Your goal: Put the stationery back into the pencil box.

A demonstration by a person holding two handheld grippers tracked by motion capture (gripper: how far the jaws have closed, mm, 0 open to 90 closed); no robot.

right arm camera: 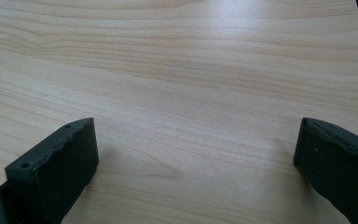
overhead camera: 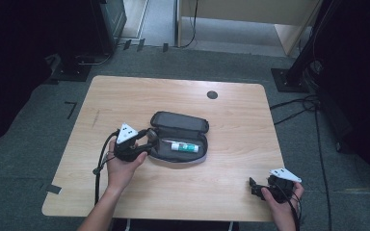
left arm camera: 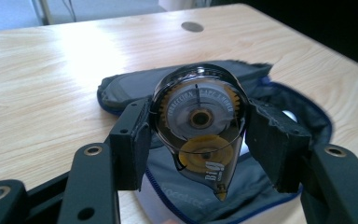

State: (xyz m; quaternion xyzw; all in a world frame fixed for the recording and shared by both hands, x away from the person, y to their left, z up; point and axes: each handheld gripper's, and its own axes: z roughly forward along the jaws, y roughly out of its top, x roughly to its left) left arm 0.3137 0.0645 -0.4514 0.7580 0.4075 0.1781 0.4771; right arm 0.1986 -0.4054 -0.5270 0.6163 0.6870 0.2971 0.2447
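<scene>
A clear, teardrop-shaped correction tape dispenser with a grey wheel and a yellow wheel is pinched between the pads of my left gripper, held above the open pencil case. In the high view my left gripper is at the left end of the black pencil case, which lies open mid-table with a white and green glue stick inside. My right gripper rests near the table's front right corner, its jaws spread wide over bare wood with nothing between them.
The wooden table has a dark round grommet near its far edge. Black stands and cables sit on the grey floor around the table. The pencil case's lid lies folded back toward the far side.
</scene>
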